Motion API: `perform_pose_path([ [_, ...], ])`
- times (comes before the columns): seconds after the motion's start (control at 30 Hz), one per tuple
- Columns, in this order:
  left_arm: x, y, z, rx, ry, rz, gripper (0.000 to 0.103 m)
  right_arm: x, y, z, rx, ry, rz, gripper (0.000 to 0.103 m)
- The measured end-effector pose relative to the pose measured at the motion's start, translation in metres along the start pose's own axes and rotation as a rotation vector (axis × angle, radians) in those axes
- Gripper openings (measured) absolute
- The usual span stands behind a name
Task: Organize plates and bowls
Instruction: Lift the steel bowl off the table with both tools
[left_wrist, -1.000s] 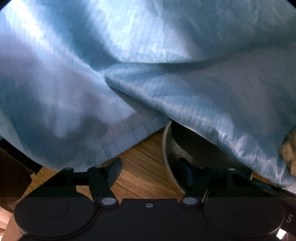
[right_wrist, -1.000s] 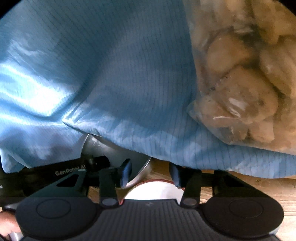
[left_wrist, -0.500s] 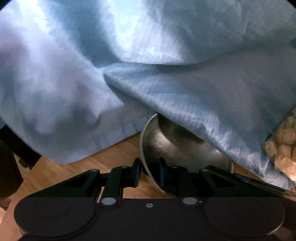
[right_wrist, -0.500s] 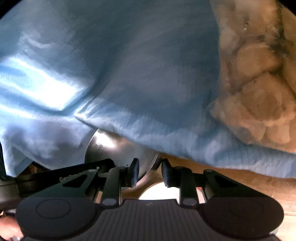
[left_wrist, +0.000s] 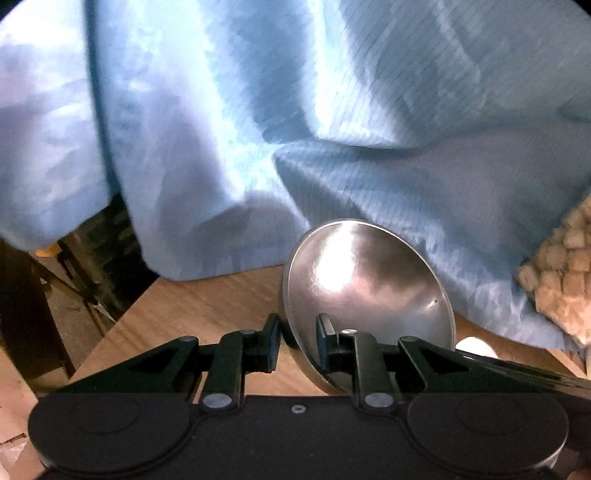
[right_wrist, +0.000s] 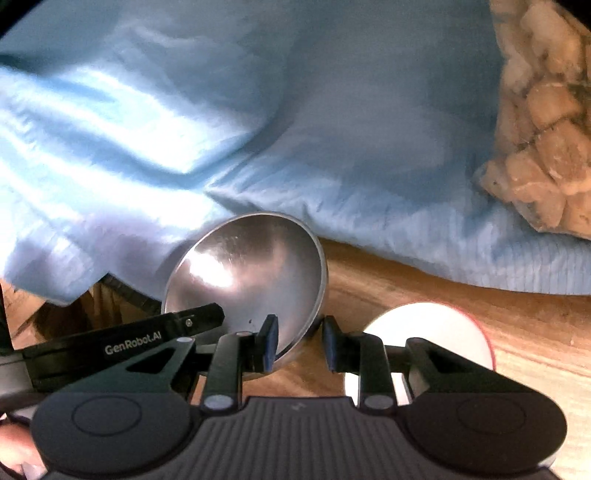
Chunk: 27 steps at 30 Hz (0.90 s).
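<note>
A steel bowl (left_wrist: 365, 284) is tilted up on its edge above the wooden table (left_wrist: 207, 310). My left gripper (left_wrist: 297, 345) is shut on its left rim. In the right wrist view the same steel bowl (right_wrist: 251, 273) shows with my right gripper (right_wrist: 299, 343) shut on its right rim. The left gripper's arm (right_wrist: 122, 343) reaches in from the left there. A white plate with a red rim (right_wrist: 428, 328) lies on the table (right_wrist: 517, 332) just right of the right gripper, partly hidden by it.
A large blue cloth (left_wrist: 295, 129) hangs over the back of the table, also in the right wrist view (right_wrist: 258, 129). A clear bag of pale brown chunks (right_wrist: 543, 129) lies on the cloth at right. The table's left edge drops to a dark floor (left_wrist: 44, 295).
Both grippers have closed on the steel bowl's rims and drawn it out from under the blue cloth, tilted up. The white plate shows more.
</note>
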<state>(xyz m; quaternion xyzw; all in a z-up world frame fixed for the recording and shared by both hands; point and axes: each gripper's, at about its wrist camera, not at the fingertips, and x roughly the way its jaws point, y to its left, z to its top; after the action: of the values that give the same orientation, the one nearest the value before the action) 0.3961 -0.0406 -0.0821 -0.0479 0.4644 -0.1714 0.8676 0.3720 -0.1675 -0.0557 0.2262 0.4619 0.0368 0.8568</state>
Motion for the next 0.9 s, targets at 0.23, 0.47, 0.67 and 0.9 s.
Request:
perform_pose_path([
  [0.23, -0.047, 0.019, -0.001, -0.02, -0.025, -0.054, 0.021, -0.026, 0.019, -0.018, -0.013, -0.022, -0.01, 0.028],
  [0.47, -0.083, 0.033, -0.028, 0.0, -0.024, -0.089, 0.021, -0.049, 0.037, -0.043, -0.042, -0.021, -0.039, 0.028],
  [0.67, -0.1, 0.043, -0.052, -0.01, 0.021, -0.136, 0.021, -0.073, 0.045, -0.072, -0.028, -0.037, -0.053, 0.028],
  [0.9, -0.113, 0.043, -0.07, 0.052, 0.059, -0.164, 0.022, -0.096, 0.046, -0.101, 0.018, -0.041, -0.077, 0.028],
])
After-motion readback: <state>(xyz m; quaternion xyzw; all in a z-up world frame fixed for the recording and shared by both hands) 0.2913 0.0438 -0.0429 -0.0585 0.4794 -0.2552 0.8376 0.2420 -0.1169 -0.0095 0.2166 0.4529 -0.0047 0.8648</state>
